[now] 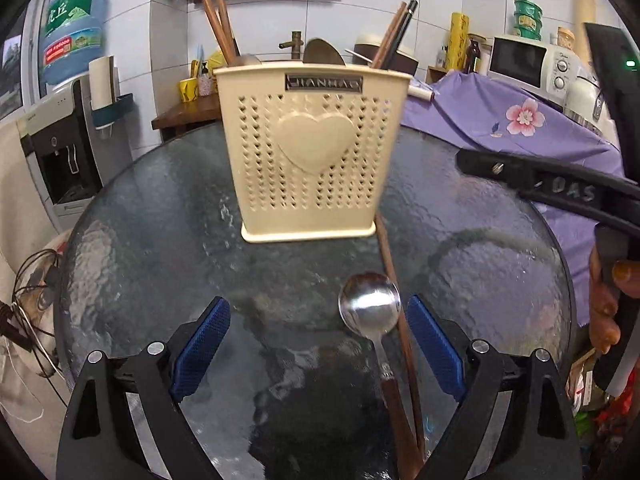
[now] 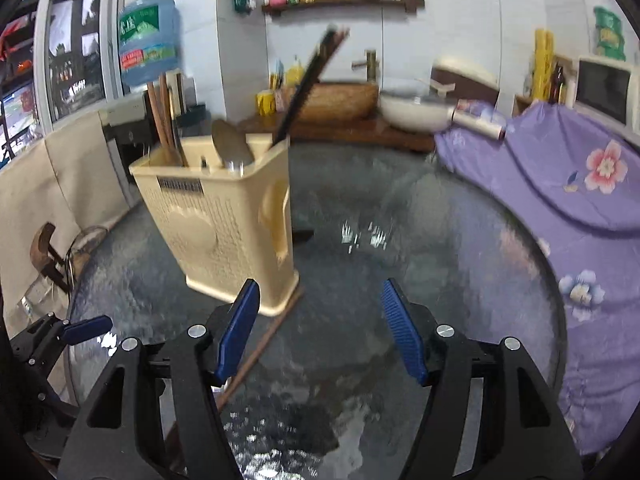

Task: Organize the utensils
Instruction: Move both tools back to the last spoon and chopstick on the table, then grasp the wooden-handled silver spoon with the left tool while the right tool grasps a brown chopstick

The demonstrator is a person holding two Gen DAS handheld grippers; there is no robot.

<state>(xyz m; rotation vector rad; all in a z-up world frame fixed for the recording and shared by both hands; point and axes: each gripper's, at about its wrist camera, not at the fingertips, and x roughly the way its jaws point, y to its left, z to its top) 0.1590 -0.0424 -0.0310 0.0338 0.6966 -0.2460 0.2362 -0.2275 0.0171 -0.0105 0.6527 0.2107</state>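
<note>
A cream perforated utensil holder (image 1: pixel 312 148) with a raised heart stands on the dark glass table (image 1: pixel 160 248). Chopsticks and a spoon stick up out of it. In front of it a metal spoon (image 1: pixel 370 306) with a wooden handle lies flat, beside a brown chopstick (image 1: pixel 387 256). My left gripper (image 1: pixel 320 320) is open over the table, and the spoon lies between its blue pads, close to the right one, untouched. In the right wrist view my right gripper (image 2: pixel 320 308) is open and empty, just right of the holder (image 2: pixel 224 216). The chopstick (image 2: pixel 272 332) runs under its left finger.
A purple flowered cloth (image 2: pixel 560 208) covers the table's right side. A person's hand (image 1: pixel 604 312) holds the right gripper at the right edge. A water dispenser (image 1: pixel 64 148) stands left of the round table. A wooden counter with a basin (image 2: pixel 340 100) lies behind.
</note>
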